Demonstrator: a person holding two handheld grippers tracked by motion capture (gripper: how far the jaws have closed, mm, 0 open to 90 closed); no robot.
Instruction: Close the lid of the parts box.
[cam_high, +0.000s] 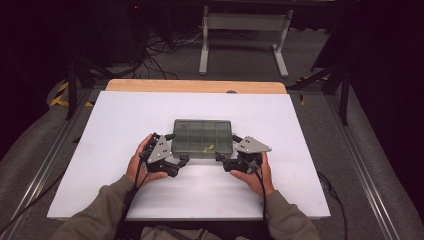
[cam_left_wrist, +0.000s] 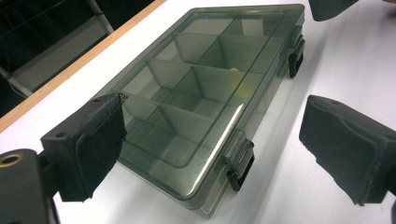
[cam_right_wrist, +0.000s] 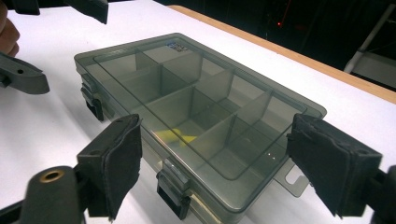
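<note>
So we had the smoky grey organizer box (cam_high: 202, 137) sitting flat near the middle of the white worktop (cam_high: 120, 130), lid shut, with its two latches facing our side. Through the see-through lid we could make out the divider walls splitting it into small compartments, and something small and yellow (cam_high: 209, 147) lay in one of the compartments along the near edge, a bit right of centre. Couldn't tell what that yellow bit was, too small and blurry.

We held the left tongs (cam_high: 176, 150) right at the box's near left corner, and the right tongs (cam_high: 226, 148) at the near right corner, one hand on each side. Both sets were released, jaws spread wide and not pressing on anything. In the left gripper view the box corner sat between the two black pads (cam_left_wrist: 100, 144), with the near latch (cam_left_wrist: 240, 158) just beside that corner, and the pads stood clear of the plastic. Same deal in the right gripper view: the pads (cam_right_wrist: 122, 163) stood either side of the box's end, and a latch (cam_right_wrist: 173, 186) showed low between them. That latch looked closed, as far as we could see.

Beyond the white sheet a strip of wooden edge (cam_high: 196, 86) showed along the far side.
</note>
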